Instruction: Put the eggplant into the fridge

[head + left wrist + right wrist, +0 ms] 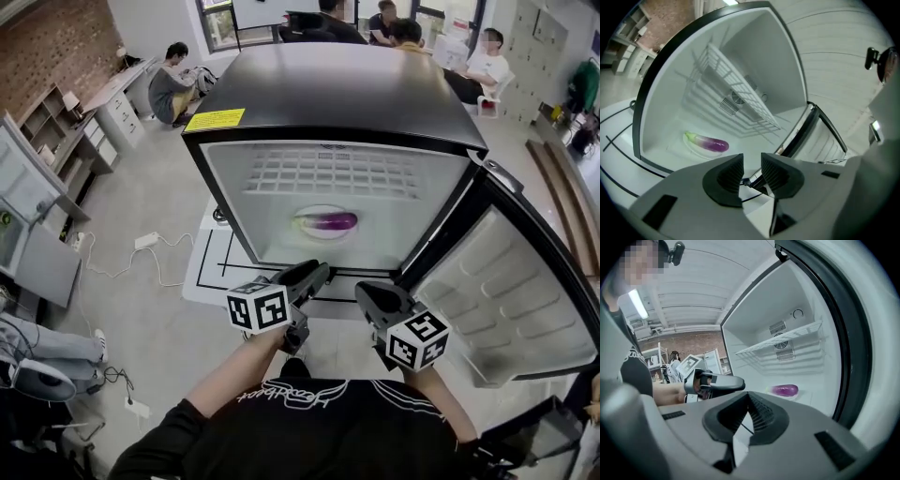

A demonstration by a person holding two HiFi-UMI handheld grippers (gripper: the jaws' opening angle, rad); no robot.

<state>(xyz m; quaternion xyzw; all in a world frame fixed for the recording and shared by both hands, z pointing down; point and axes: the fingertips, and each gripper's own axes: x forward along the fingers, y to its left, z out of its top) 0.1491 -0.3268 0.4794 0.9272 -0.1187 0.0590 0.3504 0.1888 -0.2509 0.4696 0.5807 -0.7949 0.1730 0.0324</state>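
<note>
The purple eggplant (327, 222) lies on a white plate (309, 213) on the floor of the open fridge (337, 94). In the left gripper view the eggplant (710, 143) is well ahead of the jaws. My left gripper (313, 273) (752, 169) hangs in front of the fridge opening, open, with nothing between its pads. My right gripper (371, 294) (747, 398) is beside it, just outside the opening, tips touching and empty. The right gripper view shows the eggplant (784, 390) and the left gripper (735, 383).
The fridge door (511, 300) stands open at the right. A wire shelf (333, 173) spans the upper part inside. The fridge stands on a white mat with black lines (211, 267). A cable and power strip (145, 242) lie on the floor at left. Several people sit at the back.
</note>
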